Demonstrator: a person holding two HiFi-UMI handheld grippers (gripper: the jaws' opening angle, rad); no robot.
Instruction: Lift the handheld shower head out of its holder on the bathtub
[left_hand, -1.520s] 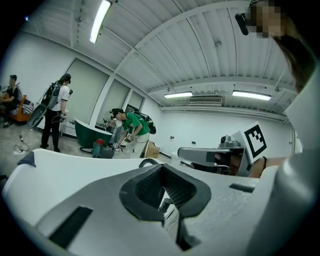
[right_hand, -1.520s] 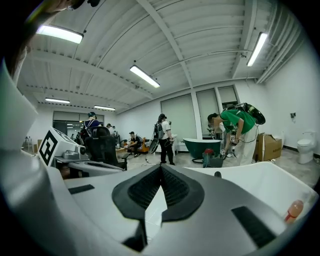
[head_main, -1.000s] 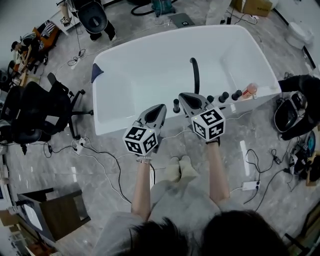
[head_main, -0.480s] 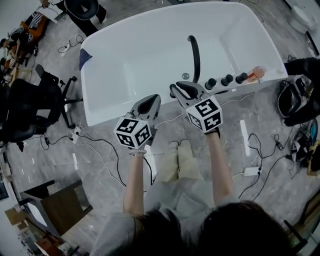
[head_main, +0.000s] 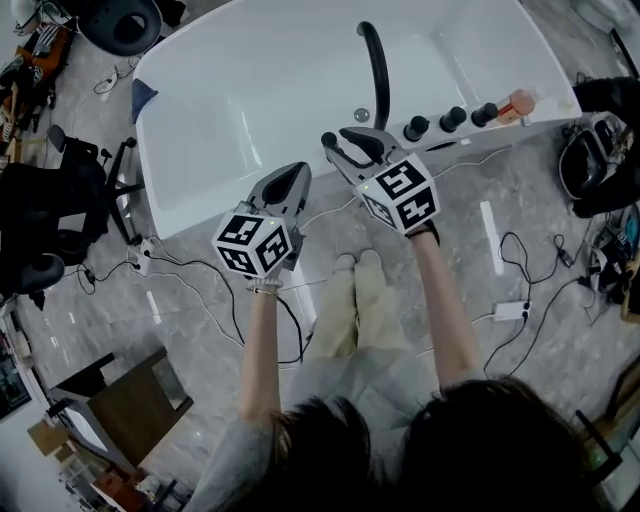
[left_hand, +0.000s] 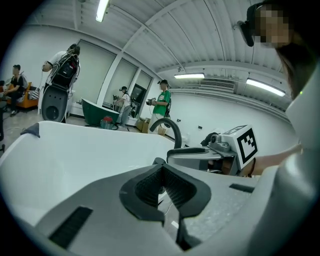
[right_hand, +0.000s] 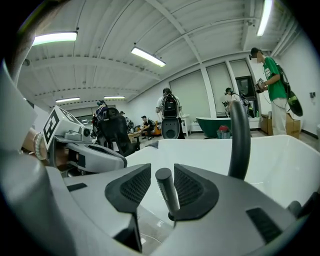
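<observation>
The bathtub (head_main: 260, 90) is plain glossy white, with a black curved spout (head_main: 377, 70) and black knobs (head_main: 452, 118) on its rim. The handheld shower head (right_hand: 166, 192) is dark charcoal. The left gripper (head_main: 290, 176) and right gripper (head_main: 346, 146) are light grey with black ribbed fingers (right_hand: 131, 189), and their cubes (head_main: 252, 243) are white with black square markers. The floor (head_main: 520, 260) is grey and veined like marble. A cloth (head_main: 143, 98) at the tub's corner is dark blue, and a small container (head_main: 517, 103) is pinkish orange.

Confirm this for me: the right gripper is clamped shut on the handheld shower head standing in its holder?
Not clamped. In the right gripper view the right gripper has just been opening its jaws; they stand apart, with the handheld shower head standing between them in its holder, ungripped.
</observation>
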